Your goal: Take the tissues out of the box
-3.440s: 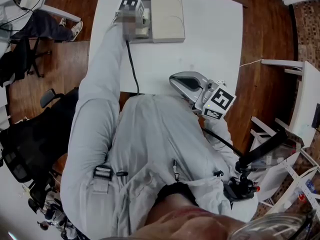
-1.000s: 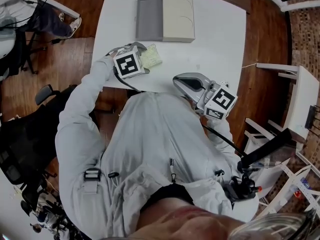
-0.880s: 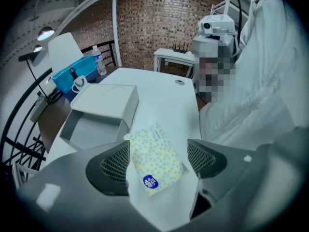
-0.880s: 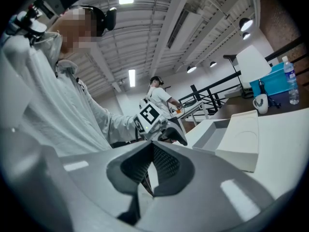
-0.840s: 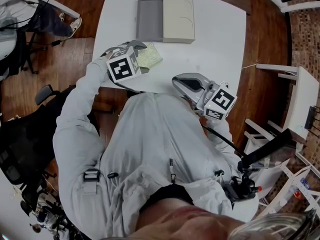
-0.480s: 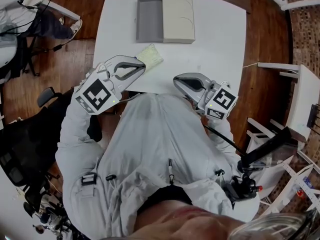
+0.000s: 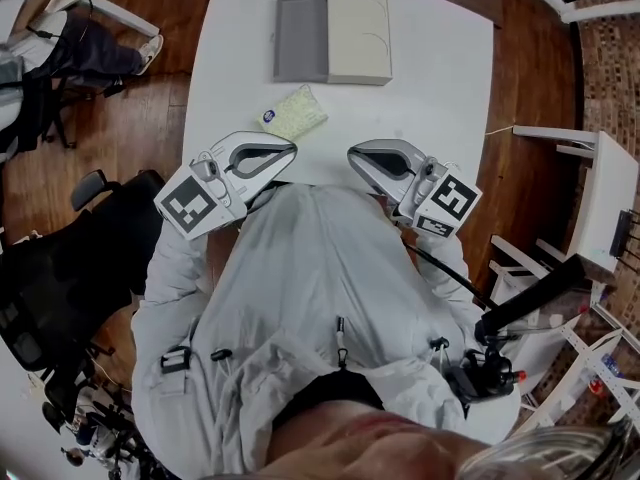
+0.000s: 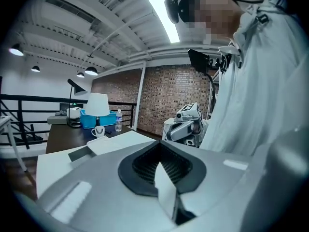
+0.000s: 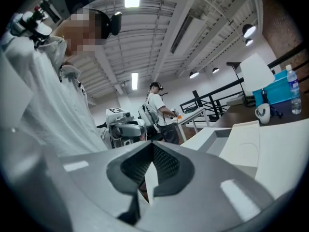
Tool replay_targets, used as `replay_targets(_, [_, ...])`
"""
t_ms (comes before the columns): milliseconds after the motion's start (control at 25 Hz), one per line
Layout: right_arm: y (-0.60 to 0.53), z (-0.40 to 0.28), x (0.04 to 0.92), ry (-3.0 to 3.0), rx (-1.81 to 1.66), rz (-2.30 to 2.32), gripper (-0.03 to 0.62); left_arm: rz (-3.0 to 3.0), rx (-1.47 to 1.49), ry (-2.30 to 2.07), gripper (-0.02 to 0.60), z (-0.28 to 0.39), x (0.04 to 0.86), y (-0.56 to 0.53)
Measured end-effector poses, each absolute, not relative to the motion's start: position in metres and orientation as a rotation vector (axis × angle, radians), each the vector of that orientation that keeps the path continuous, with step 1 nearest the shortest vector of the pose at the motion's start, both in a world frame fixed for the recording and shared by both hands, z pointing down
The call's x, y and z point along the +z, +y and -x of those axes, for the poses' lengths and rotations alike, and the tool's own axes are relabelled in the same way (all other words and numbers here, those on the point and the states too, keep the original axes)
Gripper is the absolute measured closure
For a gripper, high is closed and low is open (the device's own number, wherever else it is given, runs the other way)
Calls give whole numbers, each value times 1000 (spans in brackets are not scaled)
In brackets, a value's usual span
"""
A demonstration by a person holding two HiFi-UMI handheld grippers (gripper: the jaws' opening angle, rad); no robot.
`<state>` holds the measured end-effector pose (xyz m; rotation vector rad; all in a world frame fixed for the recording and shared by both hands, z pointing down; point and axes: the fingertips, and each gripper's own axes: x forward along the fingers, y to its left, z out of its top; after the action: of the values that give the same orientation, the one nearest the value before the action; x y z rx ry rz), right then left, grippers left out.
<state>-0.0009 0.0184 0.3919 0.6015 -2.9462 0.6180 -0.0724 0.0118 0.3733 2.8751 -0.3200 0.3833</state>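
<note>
The box [image 7: 333,36] sits open at the far edge of the white surface [image 7: 430,88], its grey tray [image 7: 300,36] on the person's left and its cream half [image 7: 358,36] touching it on the right; the tray looks empty from above. The tissue pack [image 7: 292,113] lies flat on the surface on the person's side of the box, apart from it and roughly below the grey tray, so the task's thing is already outside the box. The pack's long axis runs on a slant, one end turned toward the tray and the other, with a small dark label, turned away from the box toward the person's left. The left gripper [image 7: 291,149] hangs at the surface's near edge, farther from the box than the pack is, with its tip just short of the pack's near side and not touching it; its jaws are pressed together with nothing between them. The right gripper [image 7: 353,154] is equally far from the box but below the cream half, so it stands off to the pack's right; its own view shows its jaws together and empty too. Any further handling of the pack would likely fall to the left gripper, which is plainly the nearer; the pack lies straight ahead of its tip, toward the box, and its jaws would have to part first.
</note>
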Motion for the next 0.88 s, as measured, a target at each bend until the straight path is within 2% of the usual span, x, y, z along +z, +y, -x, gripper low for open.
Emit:
replay_targets(160, [11,-10,396,-2950,604,-611,592,-2873,401,-312,566,58,378,6])
replay_targets(880, [26,20,391,-2928,569,-608,592,-2879,428,-314,566,85,375,21])
